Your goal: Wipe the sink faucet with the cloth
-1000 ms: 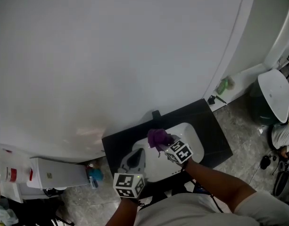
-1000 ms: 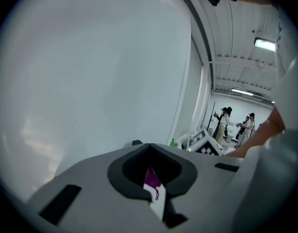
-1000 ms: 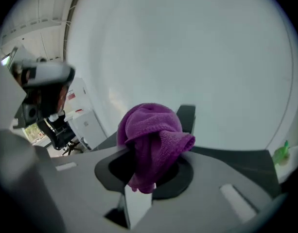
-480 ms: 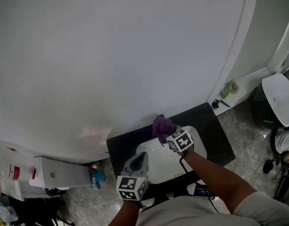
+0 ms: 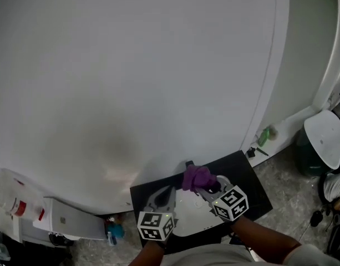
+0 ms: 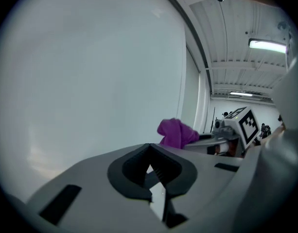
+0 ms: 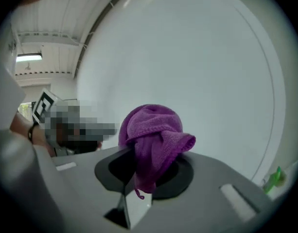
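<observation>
**Right tool holding cloth, faucet wipe pending**

Head view: the right tool is clamping the purple cloth above the sink's back rim, while the left tool is hovering over the sink's left edge.
Left gripper view: its jaws are resting closed and empty.
Right gripper view: the cloth is bulging from the pinched jaws.
The next move is likely pressing the cloth onto the faucet, which I cannot make out clearly.

A plain white wall is rising behind the dark desk and filling most of the head view. Right of the desk, a small green bottle is standing on a white ledge at the wall's foot. Farther right, a dark bin with a white lid is sitting on the mottled tiled floor. Left of the desk, a white box is sitting low, with a small blue object between it and the desk. A ceiling strip light is glowing overhead.
</observation>
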`<state>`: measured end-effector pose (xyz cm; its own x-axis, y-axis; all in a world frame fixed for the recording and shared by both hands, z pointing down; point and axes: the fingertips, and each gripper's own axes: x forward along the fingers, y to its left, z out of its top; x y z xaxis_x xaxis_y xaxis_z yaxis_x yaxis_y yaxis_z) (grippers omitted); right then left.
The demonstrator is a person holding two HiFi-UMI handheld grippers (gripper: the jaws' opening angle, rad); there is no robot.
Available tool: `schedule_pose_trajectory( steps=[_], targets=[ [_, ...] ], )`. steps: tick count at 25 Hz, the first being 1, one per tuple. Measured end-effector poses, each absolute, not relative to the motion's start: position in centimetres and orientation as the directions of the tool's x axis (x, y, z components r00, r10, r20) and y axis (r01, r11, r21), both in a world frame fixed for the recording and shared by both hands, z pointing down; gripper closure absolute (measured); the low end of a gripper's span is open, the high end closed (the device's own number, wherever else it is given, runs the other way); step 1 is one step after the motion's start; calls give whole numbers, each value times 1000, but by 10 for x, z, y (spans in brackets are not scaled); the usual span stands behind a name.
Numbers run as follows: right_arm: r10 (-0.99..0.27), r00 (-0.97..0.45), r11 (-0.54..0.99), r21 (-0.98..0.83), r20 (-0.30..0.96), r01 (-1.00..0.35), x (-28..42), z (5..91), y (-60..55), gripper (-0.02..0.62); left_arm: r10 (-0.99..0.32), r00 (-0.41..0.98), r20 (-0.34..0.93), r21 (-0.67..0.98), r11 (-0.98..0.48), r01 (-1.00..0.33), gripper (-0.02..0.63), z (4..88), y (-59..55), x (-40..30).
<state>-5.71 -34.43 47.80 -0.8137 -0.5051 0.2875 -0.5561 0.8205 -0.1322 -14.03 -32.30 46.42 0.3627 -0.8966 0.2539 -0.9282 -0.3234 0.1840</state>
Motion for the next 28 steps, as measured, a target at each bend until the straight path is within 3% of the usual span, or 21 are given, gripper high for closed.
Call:
schedule_pose_trajectory(
  steps=[3, 7, 28],
  targets=[
    [-543, -827, 826, -87, 144, -557, -51, 397, -335, 526, -917, 363, 163, 169, -337, -926, 598, 412, -323, -141],
    [-554, -830, 827, -80, 60, -557, -48, 351, -325, 528, -934, 356, 41, 192, -342, -920, 598, 356, -313, -144],
    [-577, -813, 810, -74, 76, -582, -45, 356, -308, 532, -936, 348, 46, 144, -339, -930, 598, 356, -295, -132]
  ],
)
